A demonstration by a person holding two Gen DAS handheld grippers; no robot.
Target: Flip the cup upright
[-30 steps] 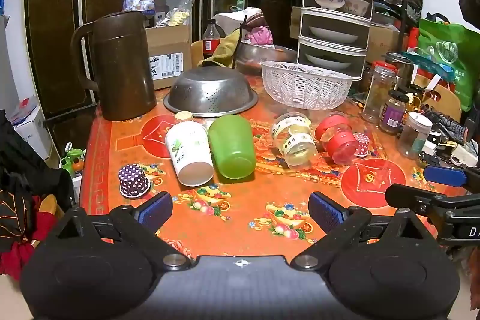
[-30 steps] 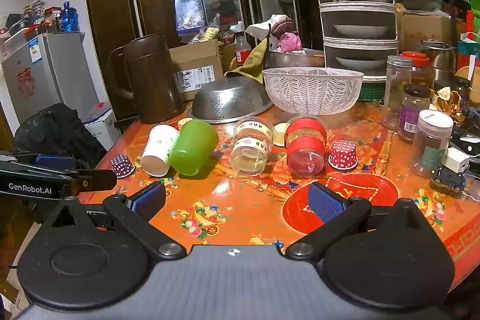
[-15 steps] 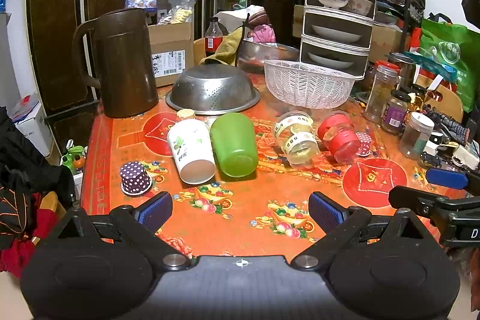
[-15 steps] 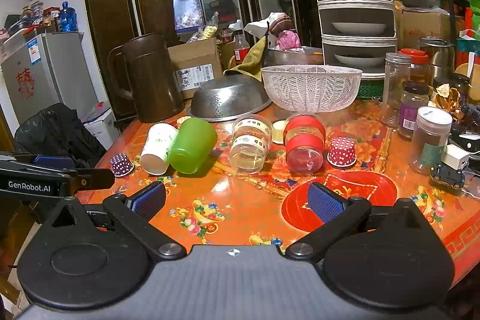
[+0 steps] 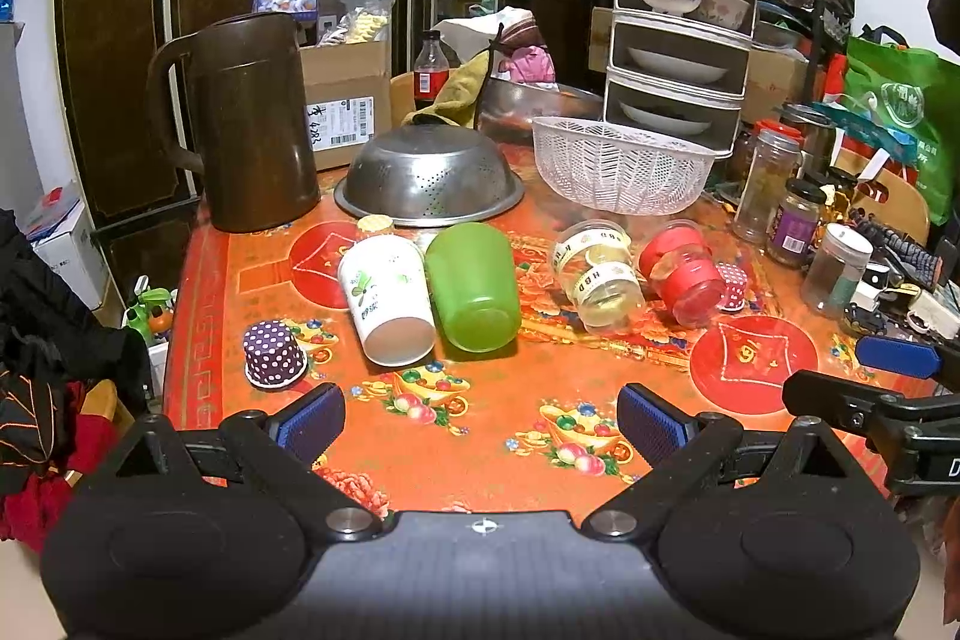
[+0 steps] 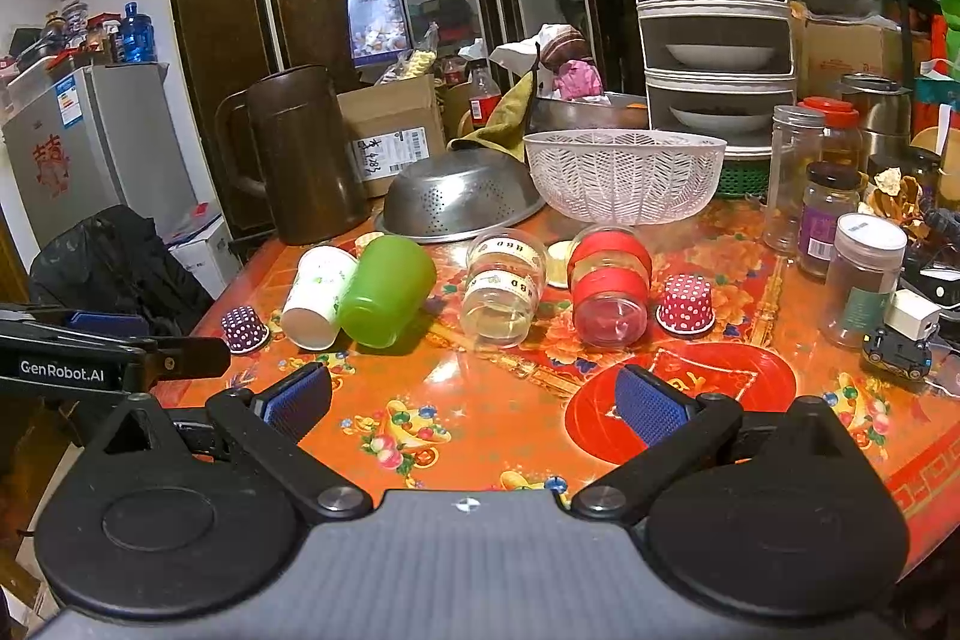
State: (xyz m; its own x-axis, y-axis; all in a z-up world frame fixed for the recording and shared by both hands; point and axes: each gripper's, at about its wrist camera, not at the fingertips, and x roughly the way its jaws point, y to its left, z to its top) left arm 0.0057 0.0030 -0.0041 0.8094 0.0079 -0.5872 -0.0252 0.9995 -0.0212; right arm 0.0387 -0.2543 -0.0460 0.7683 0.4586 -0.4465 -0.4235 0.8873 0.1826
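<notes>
Several cups lie on their sides on the orange patterned table (image 5: 492, 436): a white paper cup (image 5: 387, 298), a green plastic cup (image 5: 474, 286), a clear cup with yellow bands (image 5: 597, 274) and a clear cup with red bands (image 5: 684, 274). They also show in the right wrist view: white (image 6: 318, 295), green (image 6: 384, 298), yellow-banded (image 6: 501, 289), red-banded (image 6: 609, 286). My left gripper (image 5: 480, 418) is open and empty, short of the cups. My right gripper (image 6: 471, 406) is open and empty, also short of them.
Small dotted paper cups stand upside down, purple (image 5: 273, 355) and red (image 6: 687, 304). Behind the cups are a brown jug (image 5: 252, 124), an upturned steel colander (image 5: 429, 184), a white basket (image 5: 621, 172) and a tiered dish rack (image 5: 684, 10). Jars (image 6: 864, 268) crowd the right side.
Both grippers have drifted slightly toward the table; the cups look a little closer. Nothing was touched or moved.
</notes>
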